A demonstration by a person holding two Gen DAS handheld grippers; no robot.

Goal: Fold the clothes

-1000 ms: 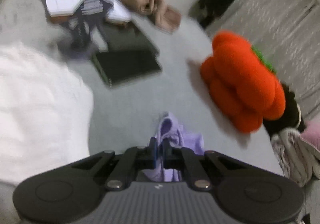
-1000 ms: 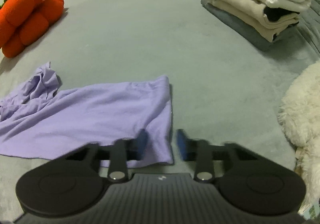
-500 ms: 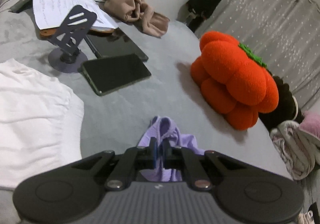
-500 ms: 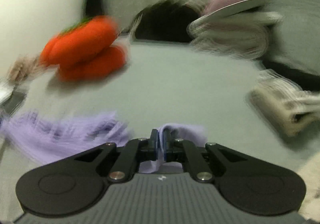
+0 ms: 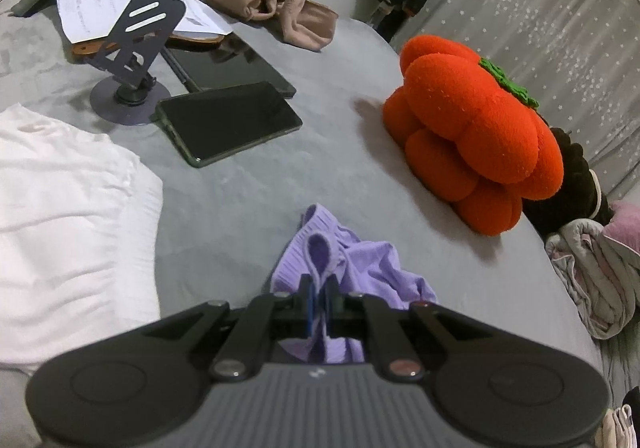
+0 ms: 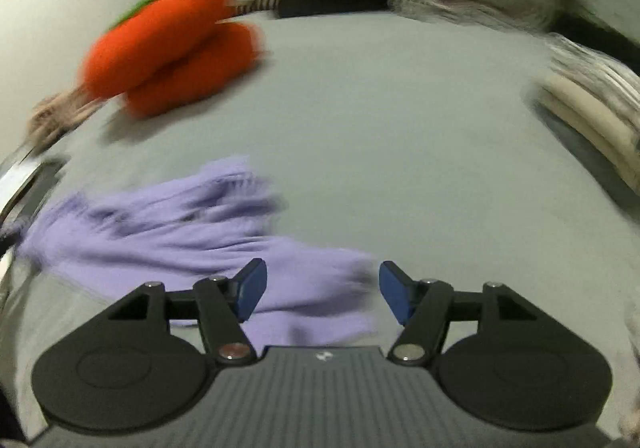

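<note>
The left claw (image 5: pixel 319 302) pinches the lilac garment (image 5: pixel 352 268); the right claw (image 6: pixel 319 294) is opening, nothing gripped; the fold may slump or drag sideways.

A lilac ribbed garment (image 5: pixel 360 268) is spread in crumpled folds across the grey bed cover, one bunched, looped end being lifted off it.
</note>
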